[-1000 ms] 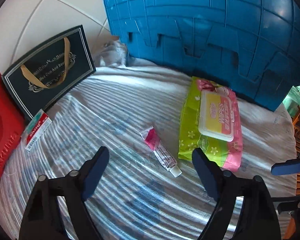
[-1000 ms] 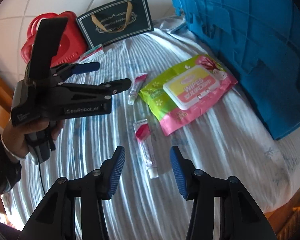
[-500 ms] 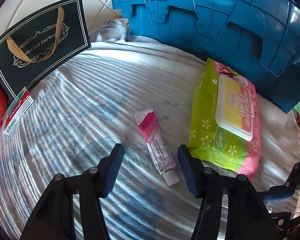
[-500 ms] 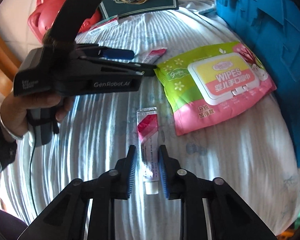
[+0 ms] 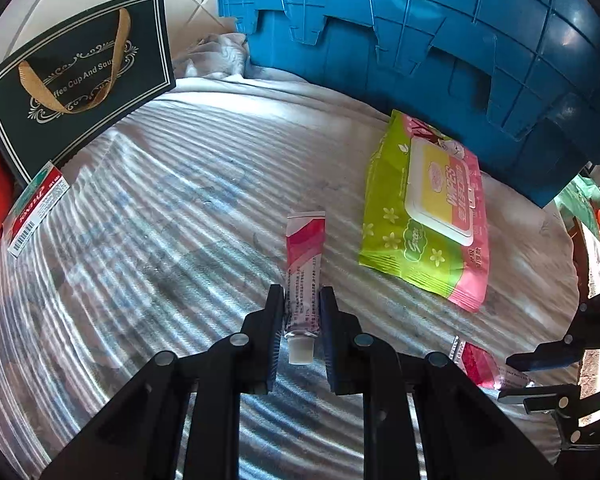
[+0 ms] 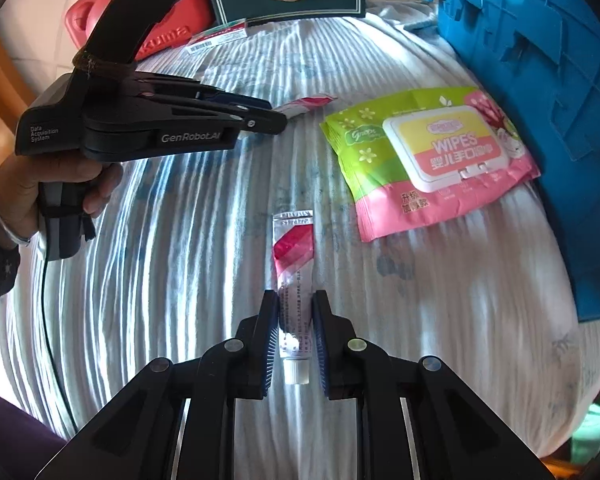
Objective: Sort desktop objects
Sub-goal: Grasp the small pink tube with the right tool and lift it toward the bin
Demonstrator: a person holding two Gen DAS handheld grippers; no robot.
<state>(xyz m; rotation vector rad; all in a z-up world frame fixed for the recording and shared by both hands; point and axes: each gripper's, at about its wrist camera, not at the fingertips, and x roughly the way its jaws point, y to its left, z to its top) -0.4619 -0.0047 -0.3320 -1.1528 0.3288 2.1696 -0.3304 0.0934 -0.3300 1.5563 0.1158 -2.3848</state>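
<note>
Two small pink-and-white tubes lie on the striped cloth. My left gripper [image 5: 301,300] is shut on one tube [image 5: 303,256], near its white cap end. My right gripper [image 6: 295,308] is shut on the other tube [image 6: 294,256], also near the cap. In the right wrist view the left gripper [image 6: 278,118] shows from the side, with its tube [image 6: 305,104] sticking out past the tips. In the left wrist view the right gripper's fingers [image 5: 539,358] show at the right edge beside the second tube [image 5: 479,364].
A green-and-pink wipes pack [image 5: 431,212] lies to the right. A blue plastic crate [image 5: 419,28] stands behind it. A dark gift bag [image 5: 76,76], a small red-and-white box [image 5: 36,210] and a red plastic item [image 6: 160,28] sit at the far left.
Both grippers have moved forward over their tubes and closed on them. They were open one second ago.
</note>
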